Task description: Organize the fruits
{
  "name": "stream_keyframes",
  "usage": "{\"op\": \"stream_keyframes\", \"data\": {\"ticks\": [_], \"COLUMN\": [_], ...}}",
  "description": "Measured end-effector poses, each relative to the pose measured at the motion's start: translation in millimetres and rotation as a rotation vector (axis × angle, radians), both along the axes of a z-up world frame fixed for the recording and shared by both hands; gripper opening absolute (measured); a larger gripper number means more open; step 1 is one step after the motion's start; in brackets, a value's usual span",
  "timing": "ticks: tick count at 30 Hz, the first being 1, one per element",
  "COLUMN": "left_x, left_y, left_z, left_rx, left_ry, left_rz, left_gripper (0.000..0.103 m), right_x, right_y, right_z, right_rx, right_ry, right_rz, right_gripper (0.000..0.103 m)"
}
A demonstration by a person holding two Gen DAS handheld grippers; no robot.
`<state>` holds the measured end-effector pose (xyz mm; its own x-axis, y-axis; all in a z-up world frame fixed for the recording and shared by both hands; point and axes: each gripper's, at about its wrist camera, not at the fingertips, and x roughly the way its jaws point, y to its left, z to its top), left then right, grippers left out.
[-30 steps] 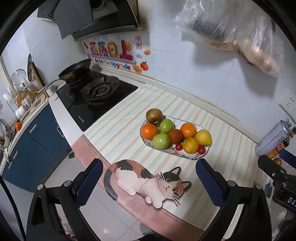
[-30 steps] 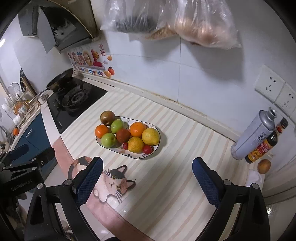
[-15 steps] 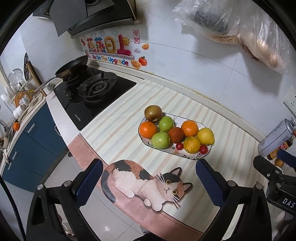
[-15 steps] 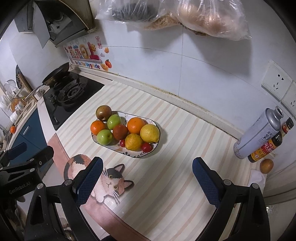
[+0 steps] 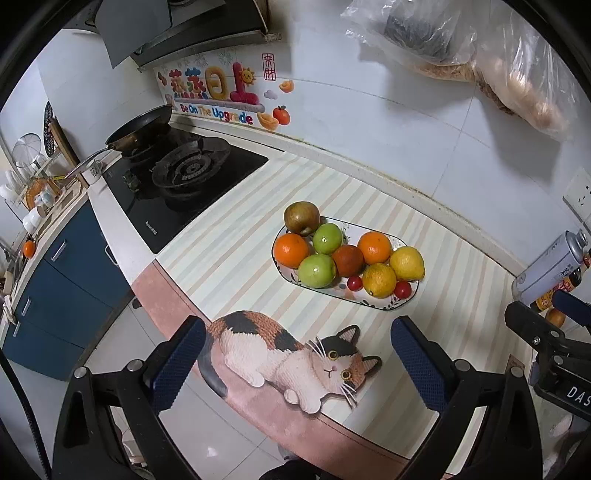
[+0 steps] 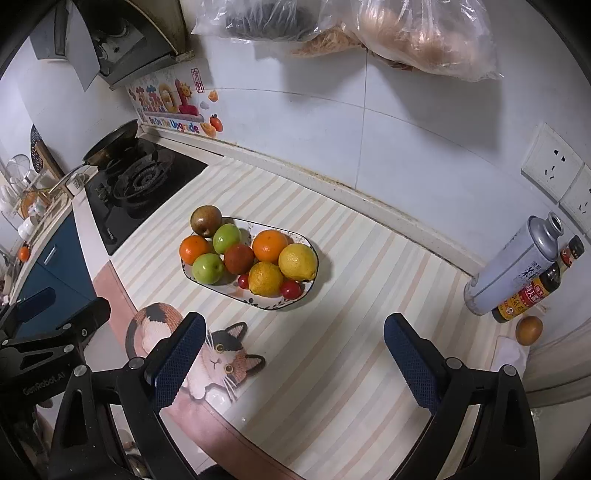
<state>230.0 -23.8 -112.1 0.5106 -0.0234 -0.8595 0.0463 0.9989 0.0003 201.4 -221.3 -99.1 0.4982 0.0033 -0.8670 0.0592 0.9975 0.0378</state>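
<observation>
An oval patterned plate on the striped counter holds several fruits: two oranges, two green apples, a brownish apple, a dark red fruit, two yellow lemons and small red tomatoes. My left gripper hangs open above the counter's front edge, short of the plate, with nothing between its fingers. My right gripper is also open and holds nothing; the plate lies ahead of it, slightly left. A small brown round fruit lies beside the bottles at the right.
A gas stove with a pan stands at the left. A spray can and a sauce bottle lean at the right wall. Plastic bags hang overhead. A cat picture marks the counter's front edge.
Both cameras have shifted forward and slightly lower toward the counter, so the plate appears a little nearer. Nothing on the plate moved; both grippers stayed open.
</observation>
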Motion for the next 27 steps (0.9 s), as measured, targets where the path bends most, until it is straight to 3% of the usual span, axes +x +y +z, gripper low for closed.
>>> {"op": "stream_keyframes", "data": {"ticks": [27], "left_x": [-10.7], "left_y": [3.9], "left_z": [5.3], "left_rx": [-0.007], "left_ry": [-0.003], "left_rz": [-0.002], "left_gripper": [0.103], "right_x": [-9.8], "right_y": [3.5], "right_z": [5.4], "right_rx": [-0.006], "right_ry": [-0.003], "right_rz": [0.003], "right_gripper": [0.099]}}
